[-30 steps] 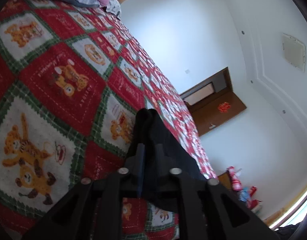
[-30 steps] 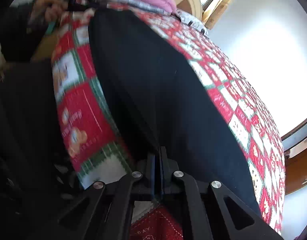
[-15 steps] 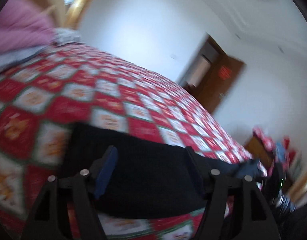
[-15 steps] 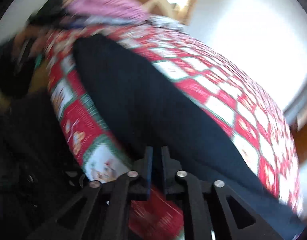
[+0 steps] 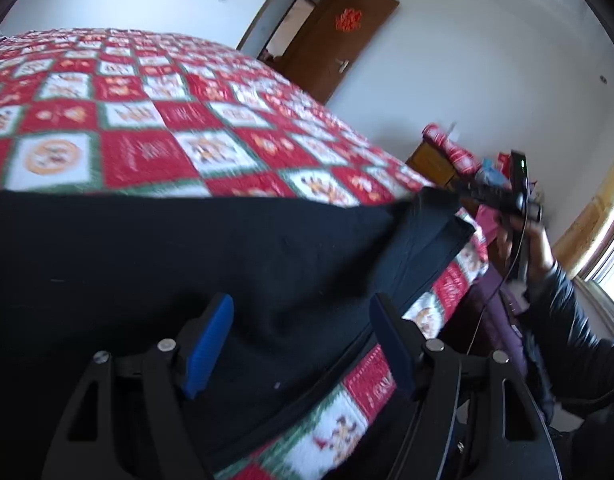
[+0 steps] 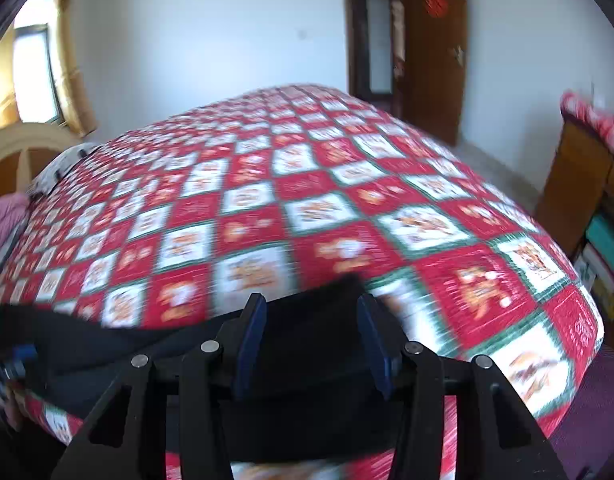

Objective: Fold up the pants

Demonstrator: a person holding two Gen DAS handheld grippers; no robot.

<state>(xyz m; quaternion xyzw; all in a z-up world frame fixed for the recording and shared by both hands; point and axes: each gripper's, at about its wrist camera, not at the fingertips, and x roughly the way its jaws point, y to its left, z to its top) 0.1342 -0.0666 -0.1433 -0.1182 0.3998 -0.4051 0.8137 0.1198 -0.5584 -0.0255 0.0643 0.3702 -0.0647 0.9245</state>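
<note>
The pants (image 5: 187, 248) are matt black cloth, soft and faintly linty. The bedspread (image 6: 307, 208) under them is napped, fuzzy cloth in red, white and green. Both grippers look like matt black plastic with blue pads (image 5: 209, 340) and bright metal screws. The far door (image 6: 435, 40) is smooth brown wood.

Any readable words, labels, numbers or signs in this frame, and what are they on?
None can be read.
Red paper ornament on the brown wooden door: too blurred to read.
White lettering on the red, white and green checked quilt, near the black pants: partial, blurred, unreadable.
Both claws: no markings.
</note>
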